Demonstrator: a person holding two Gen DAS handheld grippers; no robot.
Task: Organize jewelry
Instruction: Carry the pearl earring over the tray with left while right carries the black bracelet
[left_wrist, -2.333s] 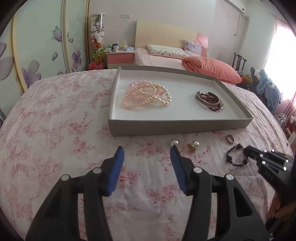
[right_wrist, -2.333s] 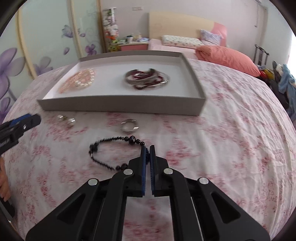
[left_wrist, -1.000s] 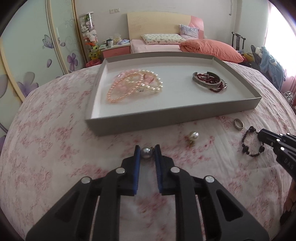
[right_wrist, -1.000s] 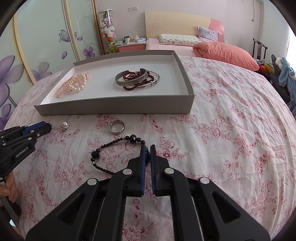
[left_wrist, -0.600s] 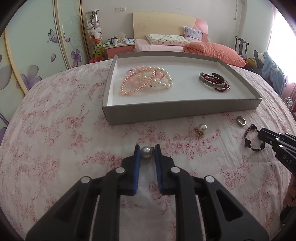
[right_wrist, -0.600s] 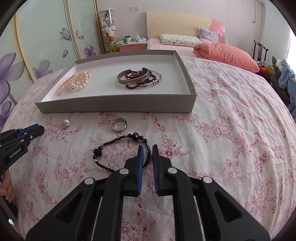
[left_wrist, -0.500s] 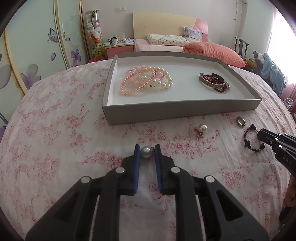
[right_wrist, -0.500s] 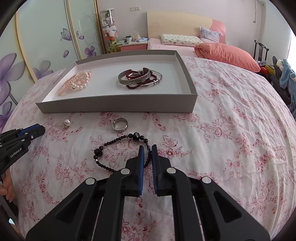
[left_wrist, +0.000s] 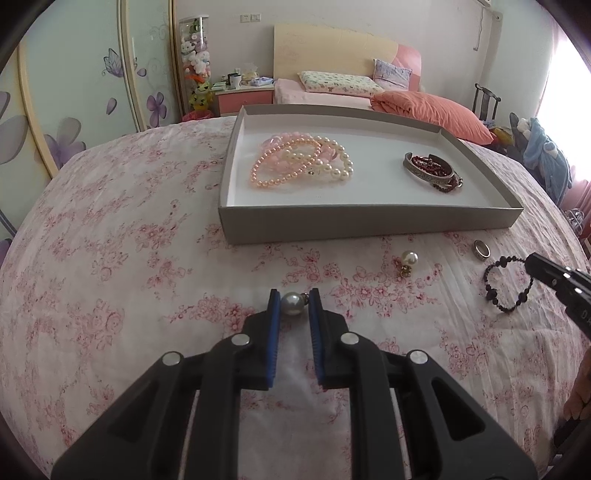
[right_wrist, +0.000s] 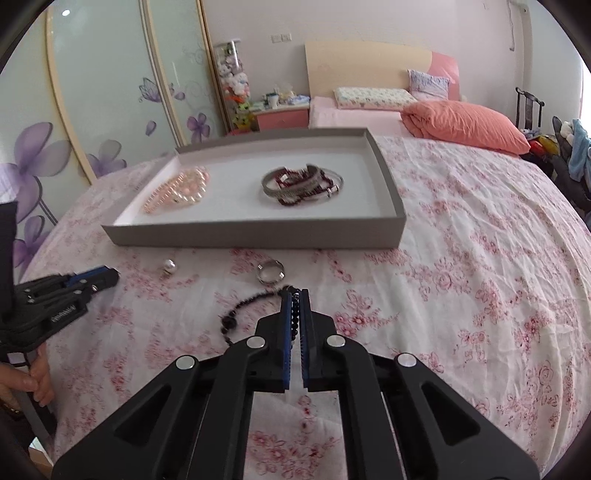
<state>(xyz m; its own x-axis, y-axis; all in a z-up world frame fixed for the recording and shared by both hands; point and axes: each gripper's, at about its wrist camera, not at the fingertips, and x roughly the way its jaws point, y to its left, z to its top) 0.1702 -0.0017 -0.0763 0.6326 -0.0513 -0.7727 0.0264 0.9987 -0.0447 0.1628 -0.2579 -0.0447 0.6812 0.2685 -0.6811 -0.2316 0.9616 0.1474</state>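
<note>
Since the frames half a second back, the right tool (right_wrist: 295, 295) has closed on the black bead bracelet (right_wrist: 240, 314), whose strand now runs up between its blue pads; before, the pads stood just at the beads. The left tool (left_wrist: 293, 299) has stayed as it was, clamped on a pearl earring (left_wrist: 293, 303) held between its fingertips above the flowered bedspread (left_wrist: 110, 258).

Part of the bracelet loop hangs or lies to the left of the right tool; the blur makes it hard to say whether it is off the cloth. Just beyond it lies a silver ring (right_wrist: 270, 272), and further left a second pearl earring (right_wrist: 169, 265), both on the bedspread near the front wall of the grey tray (right_wrist: 258, 234). Inside the tray, a heap of pink and cream pearl strands (left_wrist: 303, 162) sits toward the left and a bundle of metal and dark red bangles (left_wrist: 432, 171) toward the right, well apart.
</note>
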